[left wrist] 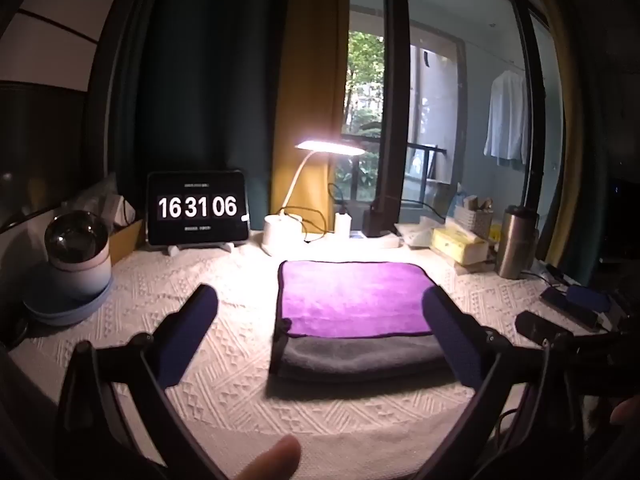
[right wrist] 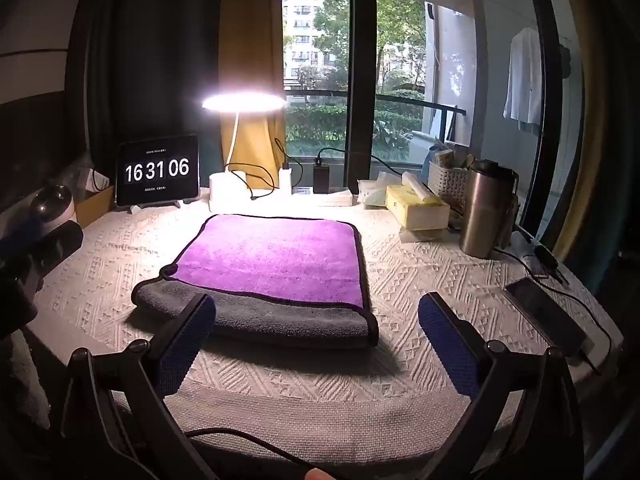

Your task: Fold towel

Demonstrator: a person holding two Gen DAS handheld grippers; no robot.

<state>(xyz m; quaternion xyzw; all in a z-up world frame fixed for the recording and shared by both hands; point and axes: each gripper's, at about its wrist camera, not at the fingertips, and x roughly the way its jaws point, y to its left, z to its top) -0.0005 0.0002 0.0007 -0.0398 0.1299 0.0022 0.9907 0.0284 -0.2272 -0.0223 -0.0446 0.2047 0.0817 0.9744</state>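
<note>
A towel (left wrist: pixel 352 300), purple on top and grey underneath with a dark hem, lies folded in layers on the white textured tablecloth (left wrist: pixel 224 380). It also shows in the right wrist view (right wrist: pixel 276 264). My left gripper (left wrist: pixel 320 300) is open and empty, its blue-padded fingers (left wrist: pixel 188 336) spread in front of the towel's near left part. My right gripper (right wrist: pixel 316 308) is open and empty, its fingers (right wrist: pixel 448 344) spread over the towel's near right corner. The right gripper's tip (left wrist: pixel 536 326) shows at the right of the left wrist view.
At the back stand a tablet clock (left wrist: pixel 198 208), a lit desk lamp (left wrist: pixel 330 148), a tissue box (right wrist: pixel 416 204), a white basket (right wrist: pixel 448 180) and a steel tumbler (right wrist: pixel 484 212). A round globe device (left wrist: pixel 76 256) stands at the left. A phone (right wrist: pixel 544 316) with cables lies at the right.
</note>
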